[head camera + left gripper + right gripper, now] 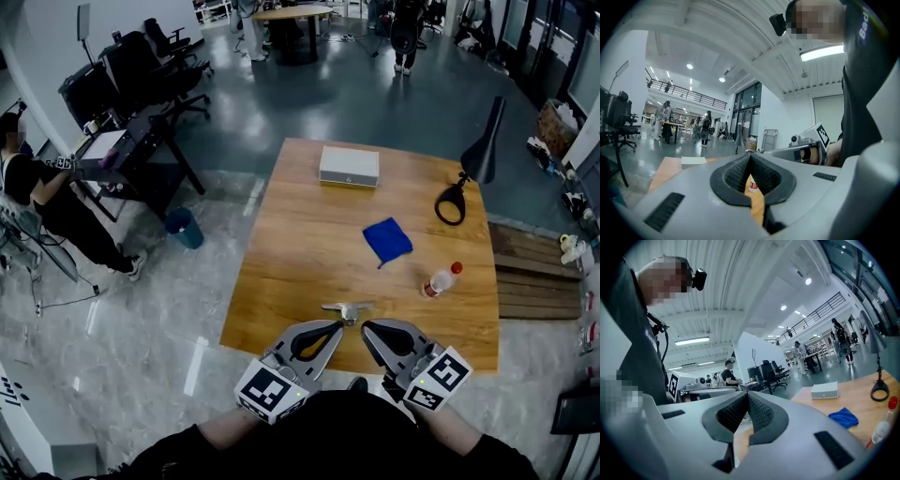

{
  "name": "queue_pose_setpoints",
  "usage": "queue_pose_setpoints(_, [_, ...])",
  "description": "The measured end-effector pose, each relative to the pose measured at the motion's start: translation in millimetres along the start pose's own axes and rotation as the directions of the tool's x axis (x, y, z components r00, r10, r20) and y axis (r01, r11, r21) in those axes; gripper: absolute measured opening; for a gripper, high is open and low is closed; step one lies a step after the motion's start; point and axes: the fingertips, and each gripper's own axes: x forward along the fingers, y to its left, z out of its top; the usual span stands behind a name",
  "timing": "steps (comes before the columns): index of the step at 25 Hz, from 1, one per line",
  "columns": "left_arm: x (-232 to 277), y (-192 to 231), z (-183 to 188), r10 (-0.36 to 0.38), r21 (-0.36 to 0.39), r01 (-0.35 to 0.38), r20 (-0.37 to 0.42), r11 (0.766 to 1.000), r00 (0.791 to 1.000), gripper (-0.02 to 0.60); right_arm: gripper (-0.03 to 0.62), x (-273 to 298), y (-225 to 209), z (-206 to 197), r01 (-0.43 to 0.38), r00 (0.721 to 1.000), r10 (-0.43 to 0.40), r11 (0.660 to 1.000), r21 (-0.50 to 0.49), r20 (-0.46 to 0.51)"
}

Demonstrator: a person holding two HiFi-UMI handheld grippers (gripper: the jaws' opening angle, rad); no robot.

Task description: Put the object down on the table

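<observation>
lying on the table (300, 234), metal piece (347, 308) appears only in head view

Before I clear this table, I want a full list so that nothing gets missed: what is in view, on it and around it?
table: one, brown wood, centre of the head view
box: one, white, at the table's far edge
cloth: one, blue, mid-table, right of centre
bottle: one, clear with a red cap, lying right of the cloth
lamp: one, black, at the far right corner
metal piece: one, grey, near the table's front edge
bin: one, blue, on the floor left of the table
office chairs: several, black, far left
seated person: one, dark clothes, far left
left gripper: one, grey, jaws together, empty
right gripper: one, grey, jaws together, empty
</observation>
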Motion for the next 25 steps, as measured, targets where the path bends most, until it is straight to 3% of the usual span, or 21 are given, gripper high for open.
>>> queue_pose_setpoints(6, [1,-10,-5,-0.029,-0.005,0.029,-0.006,1.0,1.0,0.0,0.005,-3,10,1,-0.013,1.0,0.014,1.0,-0.025,0.024])
queue_pose_setpoints(12, [-1,0,-5,0.002,-0.018,-0.002,-0.016,1.0,1.0,0.0,0.005,-3,3,5,0.022,0.999,-0.021,0.999,-0.042,0.037])
queue_pose_setpoints(25, [4,-4,-8,-0.018,-0.01,0.018,-0.014,1.0,1.0,0.0,0.005,1,2,0,0.017,0.999,-0.016,0.999,-0.04,0.028])
